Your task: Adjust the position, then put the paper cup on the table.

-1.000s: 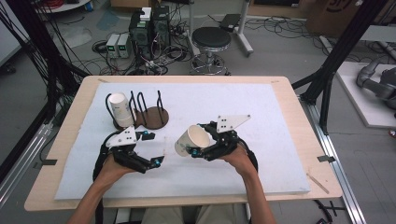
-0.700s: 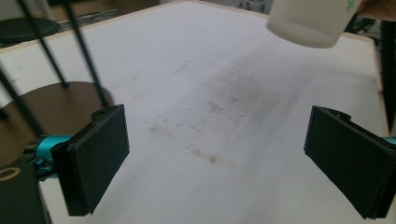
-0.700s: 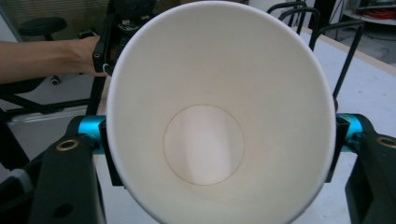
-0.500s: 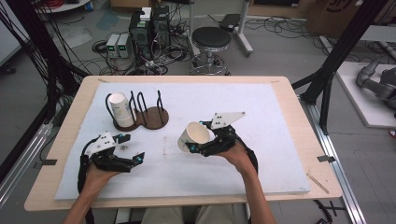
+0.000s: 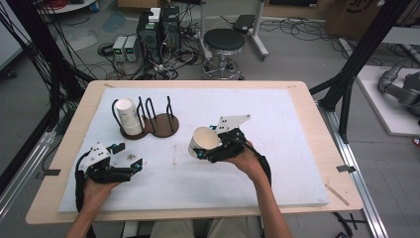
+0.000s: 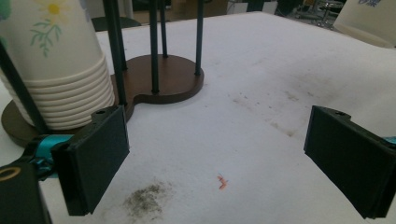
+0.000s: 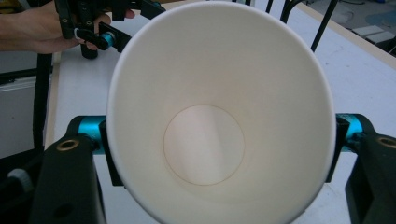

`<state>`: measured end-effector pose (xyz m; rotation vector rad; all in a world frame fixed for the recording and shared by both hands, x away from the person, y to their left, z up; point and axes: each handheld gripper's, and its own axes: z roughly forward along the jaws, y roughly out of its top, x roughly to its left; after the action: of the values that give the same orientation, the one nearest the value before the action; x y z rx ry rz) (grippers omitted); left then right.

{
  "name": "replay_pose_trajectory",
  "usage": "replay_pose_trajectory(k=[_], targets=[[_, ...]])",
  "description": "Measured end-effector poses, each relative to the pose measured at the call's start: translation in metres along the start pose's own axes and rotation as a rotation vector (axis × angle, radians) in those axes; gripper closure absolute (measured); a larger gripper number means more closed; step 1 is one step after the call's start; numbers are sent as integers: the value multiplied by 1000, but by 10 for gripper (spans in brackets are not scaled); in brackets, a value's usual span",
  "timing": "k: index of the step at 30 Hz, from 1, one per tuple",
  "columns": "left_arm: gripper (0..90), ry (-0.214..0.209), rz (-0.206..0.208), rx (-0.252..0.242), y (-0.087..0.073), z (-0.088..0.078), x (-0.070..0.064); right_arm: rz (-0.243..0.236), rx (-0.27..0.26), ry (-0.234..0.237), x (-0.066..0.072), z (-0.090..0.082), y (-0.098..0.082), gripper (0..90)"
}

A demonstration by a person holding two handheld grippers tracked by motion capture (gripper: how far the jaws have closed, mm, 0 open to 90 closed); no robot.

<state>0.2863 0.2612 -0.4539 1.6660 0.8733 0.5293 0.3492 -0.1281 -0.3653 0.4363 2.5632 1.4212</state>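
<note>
Fingers (image 7: 105, 154) of the right gripper (image 5: 210, 151) clamp a paper cup (image 5: 203, 141) between them, tilted; left gripper (image 5: 130, 156) spread empty. Keep pressure light, avoid crushing, lower squarely into holder (image 5: 161, 124) ahead.

Left gripper (image 5: 130, 159) sits low over the table (image 5: 297, 148) near its front-left corner, jaws spread wide with nothing between them, pointing toward the table's middle. Right gripper (image 5: 200, 151) is raised above the table's centre, jaws clamped on a paper cup (image 5: 203, 141). Both forearms enter from the table's near edge.
</note>
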Motion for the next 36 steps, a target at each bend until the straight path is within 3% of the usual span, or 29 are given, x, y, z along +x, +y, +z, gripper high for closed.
replay_pose_trajectory(k=[25, 36], targets=[[67, 4, -22, -19, -4, 0, 3, 12, 13, -9, -4, -2, -1, 275], [67, 1, 2, -12, -4, 0, 2, 30, 45, -34, -8, 6, -2, 275]])
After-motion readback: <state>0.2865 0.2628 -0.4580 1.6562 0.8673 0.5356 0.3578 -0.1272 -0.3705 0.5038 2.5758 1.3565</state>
